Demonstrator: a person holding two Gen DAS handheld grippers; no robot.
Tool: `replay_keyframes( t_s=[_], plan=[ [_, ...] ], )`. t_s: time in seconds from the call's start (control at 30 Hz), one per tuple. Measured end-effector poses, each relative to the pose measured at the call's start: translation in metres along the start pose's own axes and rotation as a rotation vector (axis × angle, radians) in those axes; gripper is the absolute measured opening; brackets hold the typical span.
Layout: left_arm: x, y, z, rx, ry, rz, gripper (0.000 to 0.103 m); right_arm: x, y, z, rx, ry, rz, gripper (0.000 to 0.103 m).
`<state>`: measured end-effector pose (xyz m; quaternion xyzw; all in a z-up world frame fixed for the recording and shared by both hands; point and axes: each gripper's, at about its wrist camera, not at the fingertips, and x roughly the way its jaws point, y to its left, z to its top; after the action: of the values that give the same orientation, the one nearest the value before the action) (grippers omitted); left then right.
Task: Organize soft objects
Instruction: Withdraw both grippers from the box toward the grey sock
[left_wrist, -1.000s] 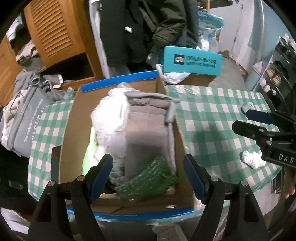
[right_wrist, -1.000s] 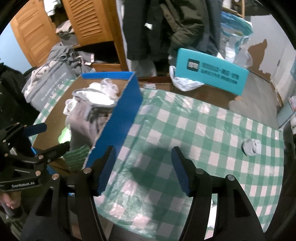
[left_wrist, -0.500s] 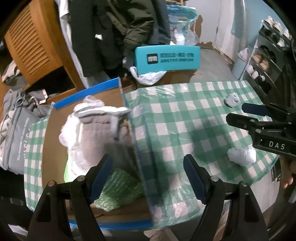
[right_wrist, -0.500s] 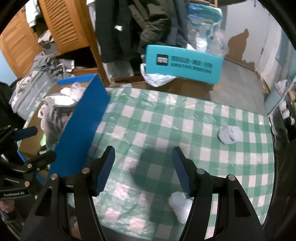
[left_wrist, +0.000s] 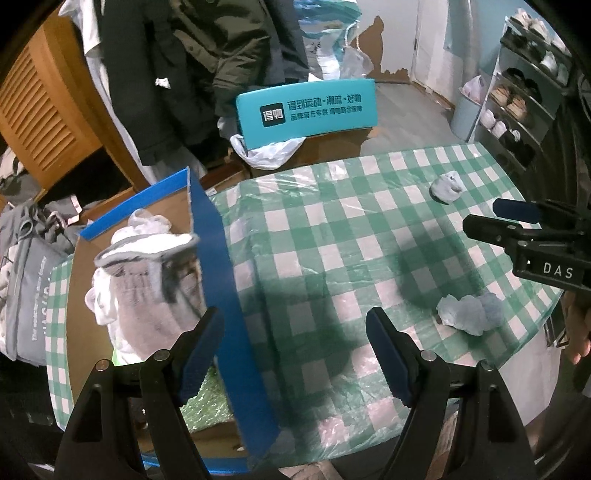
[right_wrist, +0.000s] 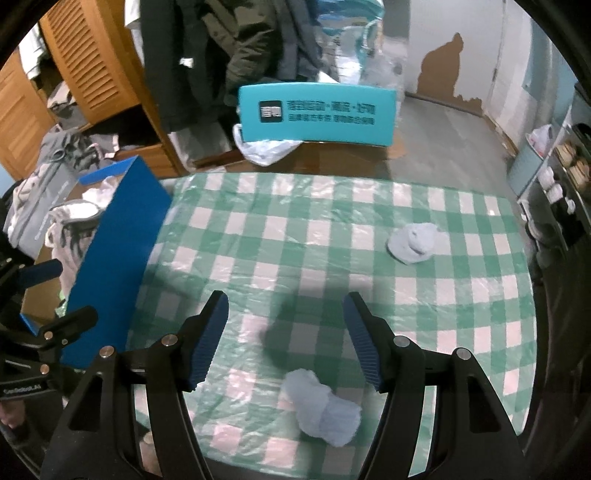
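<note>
A blue-sided cardboard box (left_wrist: 218, 280) (right_wrist: 114, 251) stands at the table's left, holding grey and white cloths (left_wrist: 147, 280) and green bubble wrap (left_wrist: 207, 398). Two pale balled socks lie on the green checked tablecloth (right_wrist: 295, 229): a near one (right_wrist: 325, 410) (left_wrist: 469, 314) by the front edge and a far one (right_wrist: 413, 242) (left_wrist: 445, 186) at the right. My left gripper (left_wrist: 295, 354) is open and empty, over the box's right wall. My right gripper (right_wrist: 284, 332) is open and empty, above the near sock.
A teal box (right_wrist: 317, 112) and a white plastic bag (right_wrist: 264, 147) sit behind the table. Dark coats (right_wrist: 229, 48) hang at the back beside a wooden cabinet (right_wrist: 85, 70). A shoe rack (left_wrist: 524, 92) stands at the right. A grey bag (left_wrist: 22, 280) lies left of the box.
Both grippers have swung right, away from the box and out over the tablecloth. The near sock now lies between the right gripper's fingers in view. Both stay open and empty.
</note>
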<state>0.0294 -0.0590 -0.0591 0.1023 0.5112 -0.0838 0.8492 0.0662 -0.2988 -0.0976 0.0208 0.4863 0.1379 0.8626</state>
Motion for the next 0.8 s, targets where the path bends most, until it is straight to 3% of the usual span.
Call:
replay_keyframes(
  t_s=[0.8],
  plan=[
    [0.061,-0.025,0.046,-0.025,0.071,-0.010,0.080,0.045,-0.092,0.011,0.115,0.091,-0.130,0.066]
  ],
)
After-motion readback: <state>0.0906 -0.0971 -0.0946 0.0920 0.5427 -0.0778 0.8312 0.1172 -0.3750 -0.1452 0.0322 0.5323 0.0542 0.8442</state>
